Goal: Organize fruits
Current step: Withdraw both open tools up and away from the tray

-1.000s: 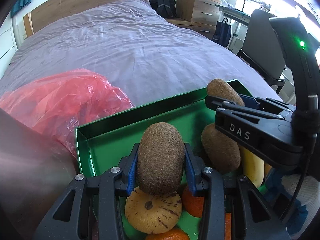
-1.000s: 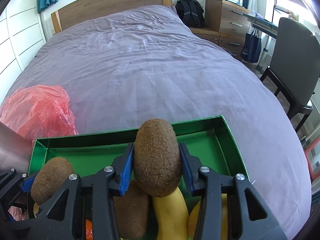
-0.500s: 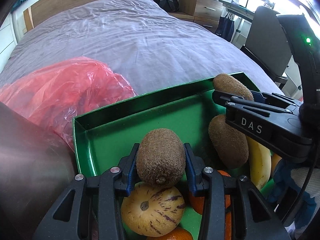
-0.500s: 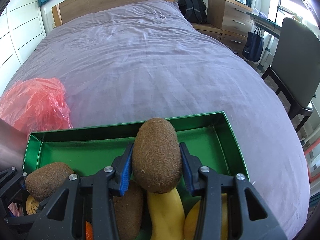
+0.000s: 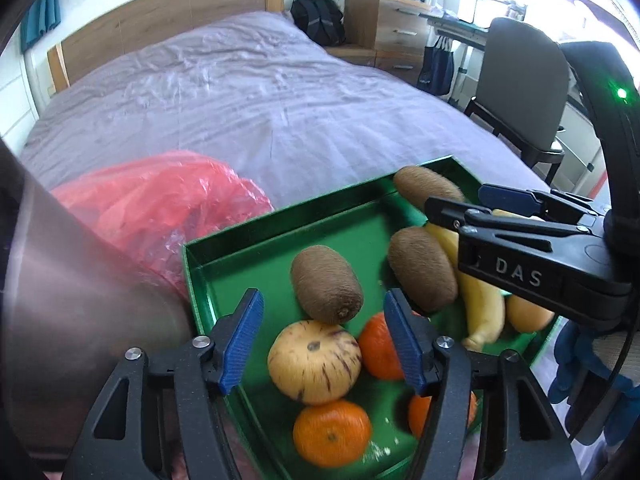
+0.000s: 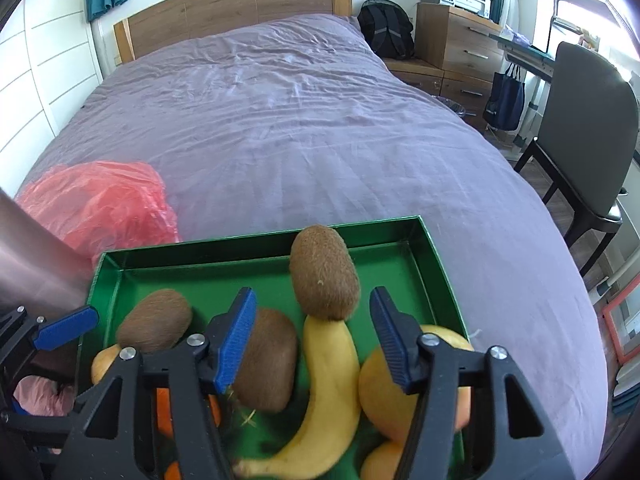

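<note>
Left gripper (image 5: pixel 322 338) fingers opening, blue pads clear of the fuzzy brown oval kiwi (image 5: pixel 326 282) between them; that kiwi rests on the speckled yellow round melon (image 5: pixel 314 362). Right gripper (image 6: pixel 314 338) fingers opening too, second brown kiwi (image 6: pixel 323 272) free, perched on the yellow banana (image 6: pixel 328 380). All inside the shallow green metal tray (image 6: pixel 248 240) at the bed's near edge. Kiwis likely light, slightly soft, bruise easily; fuzz gives grip. Take them across the short middle, gently.

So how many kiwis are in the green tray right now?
3. One kiwi lies just ahead of the left jaws, one sits mid-tray beside the banana, and one is at the far right corner. More could be hidden under the grippers.
</note>
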Demonstrator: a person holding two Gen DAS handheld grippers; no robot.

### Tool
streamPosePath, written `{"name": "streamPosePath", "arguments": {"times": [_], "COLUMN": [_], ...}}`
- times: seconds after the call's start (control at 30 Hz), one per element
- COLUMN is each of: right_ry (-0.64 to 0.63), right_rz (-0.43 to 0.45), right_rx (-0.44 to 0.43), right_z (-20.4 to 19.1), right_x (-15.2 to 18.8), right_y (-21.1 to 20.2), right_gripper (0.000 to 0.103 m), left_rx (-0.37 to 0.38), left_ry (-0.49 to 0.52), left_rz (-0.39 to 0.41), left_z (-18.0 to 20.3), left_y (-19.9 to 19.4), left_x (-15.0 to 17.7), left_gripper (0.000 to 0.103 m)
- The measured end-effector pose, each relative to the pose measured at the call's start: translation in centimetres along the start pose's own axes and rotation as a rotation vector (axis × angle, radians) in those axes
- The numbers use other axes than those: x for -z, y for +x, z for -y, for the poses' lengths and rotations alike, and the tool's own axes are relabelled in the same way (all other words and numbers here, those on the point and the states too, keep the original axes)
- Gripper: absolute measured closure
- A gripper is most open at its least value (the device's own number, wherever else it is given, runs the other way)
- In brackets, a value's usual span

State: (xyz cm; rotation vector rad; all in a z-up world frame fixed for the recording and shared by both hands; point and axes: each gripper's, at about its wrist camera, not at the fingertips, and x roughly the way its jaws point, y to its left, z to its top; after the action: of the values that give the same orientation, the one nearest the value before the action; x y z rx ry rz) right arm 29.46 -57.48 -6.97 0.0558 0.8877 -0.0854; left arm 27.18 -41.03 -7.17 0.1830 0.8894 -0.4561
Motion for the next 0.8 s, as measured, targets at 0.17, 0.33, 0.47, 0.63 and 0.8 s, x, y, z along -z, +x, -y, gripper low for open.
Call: {"name": "streamPosePath", "arguments": {"times": [0.17,0.33,0.47,0.63,0.8], "right_ry": [-0.009,-0.012,-0.014,0.003,0.013], "right_rz": [0.029,0.035,0.030,0.017,0.022], "right_rx": [-0.008,-0.025,-0.037,-0.056,-0.071], "right_z": [-0.5,-1.5,-2.5,-4.1,-6.3], "right_x": [1.1,3.3,5.3,8.4,11.1], "right_y": [-3.7,-7.3,-9.2,-11.3,-13.6], "right_gripper": [0.022,0.016,0.015,0.013,0.011], "left_rx": [0.027,0.044,0.031,-0.009,-0.070], "left_ry": [0.010,0.012,0.022,0.030,0.022], "left_rz": [0.023,0.038,0.053,0.077,0.084], "left_z": [0.2,-0.1,-0.6,-1.9,-4.1], "left_y": [-3.0,-6.4,-9.3,-12.9,-15.9], "left_x": [0.6,2.6,4.8,7.5,10.5], "left_gripper": [0.045,0.044,0.044,0.042,0.042]}}
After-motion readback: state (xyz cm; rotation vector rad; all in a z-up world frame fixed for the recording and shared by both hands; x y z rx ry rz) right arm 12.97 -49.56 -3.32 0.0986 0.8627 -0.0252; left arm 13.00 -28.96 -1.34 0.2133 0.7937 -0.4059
